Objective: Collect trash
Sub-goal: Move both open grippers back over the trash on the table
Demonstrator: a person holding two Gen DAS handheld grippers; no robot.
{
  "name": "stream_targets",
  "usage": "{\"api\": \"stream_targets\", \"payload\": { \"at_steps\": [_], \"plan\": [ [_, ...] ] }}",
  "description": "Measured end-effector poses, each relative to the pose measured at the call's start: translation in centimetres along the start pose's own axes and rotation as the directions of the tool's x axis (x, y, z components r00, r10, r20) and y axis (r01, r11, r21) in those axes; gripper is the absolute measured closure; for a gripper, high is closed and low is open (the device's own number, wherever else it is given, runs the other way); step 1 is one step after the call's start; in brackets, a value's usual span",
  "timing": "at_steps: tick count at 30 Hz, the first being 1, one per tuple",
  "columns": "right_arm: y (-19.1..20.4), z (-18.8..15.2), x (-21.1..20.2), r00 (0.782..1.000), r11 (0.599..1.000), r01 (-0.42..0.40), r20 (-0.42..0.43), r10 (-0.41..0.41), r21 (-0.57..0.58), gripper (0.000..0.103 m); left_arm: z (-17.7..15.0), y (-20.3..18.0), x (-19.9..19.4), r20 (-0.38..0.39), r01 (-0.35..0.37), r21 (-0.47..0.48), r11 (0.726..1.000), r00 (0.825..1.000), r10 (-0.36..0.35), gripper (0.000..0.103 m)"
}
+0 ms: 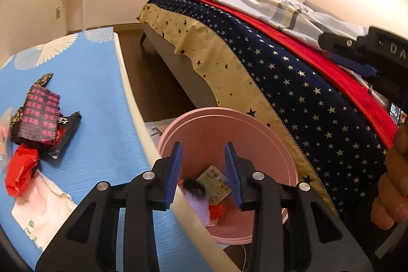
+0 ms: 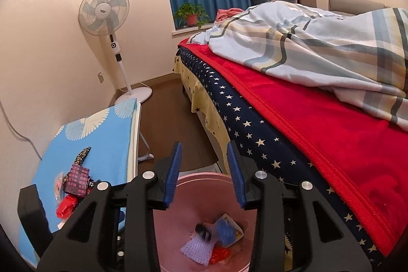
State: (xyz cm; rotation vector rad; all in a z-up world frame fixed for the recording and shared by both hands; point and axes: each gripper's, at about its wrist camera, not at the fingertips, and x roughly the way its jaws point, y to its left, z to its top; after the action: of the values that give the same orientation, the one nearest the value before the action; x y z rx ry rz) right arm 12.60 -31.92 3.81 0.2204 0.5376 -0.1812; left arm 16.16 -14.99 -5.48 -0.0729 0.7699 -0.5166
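The pink bin (image 2: 199, 233) sits on the floor between worktop (image 1: 102, 98) and bed (image 2: 306, 144), within easy reach of the litter, so pieces can drop straight in. Both the left gripper (image 1: 204, 173) and right gripper (image 2: 204, 173) hang over its mouth, jaws partly open and empty. Wrappers (image 2: 211, 238) lie in the bin; more trash (image 1: 40, 124) waits on the worktop.

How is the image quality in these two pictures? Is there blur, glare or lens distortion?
Left wrist view: strong fisheye bending of the bed edge, dark corners, a washed-out wall at upper right, and a blurred purple item in the pink bin. Right wrist view: the same curvature, warm glare on the wall behind the fan, and blurred trash in the bin.
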Motion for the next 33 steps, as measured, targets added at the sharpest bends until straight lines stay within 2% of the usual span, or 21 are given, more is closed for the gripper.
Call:
{"api": "stream_targets", "payload": {
  "at_steps": [14, 20, 27, 33],
  "plan": [
    [1.8, -0.4, -0.4, 0.998, 0.998, -0.056, 0.003, 0.056, -0.036, 0.065, -0.3, 1.5, -3.1, 0.048, -0.038, 0.001, 0.999, 0.998, 0.037, 0.069],
    [3.4, -0.8, -0.3, 0.994, 0.992, -0.11, 0.0, 0.11, -0.054, 0.065, -0.4, 3.5, -5.6, 0.096, -0.086, -0.019, 0.996, 0.992, 0.087, 0.069],
    [5.8, -1.2, 0.4, 0.985, 0.983, -0.174, -0.013, 0.173, -0.065, 0.065, -0.3, 7.1, -8.2, 0.147, -0.168, -0.116, 0.979, 0.972, 0.184, 0.069],
    [7.8, -1.6, 1.5, 0.973, 0.972, -0.228, -0.037, 0.226, -0.05, 0.065, -0.3, 11.5, -10.5, 0.181, -0.248, -0.243, 0.938, 0.938, 0.295, 0.069]
  ]
}}
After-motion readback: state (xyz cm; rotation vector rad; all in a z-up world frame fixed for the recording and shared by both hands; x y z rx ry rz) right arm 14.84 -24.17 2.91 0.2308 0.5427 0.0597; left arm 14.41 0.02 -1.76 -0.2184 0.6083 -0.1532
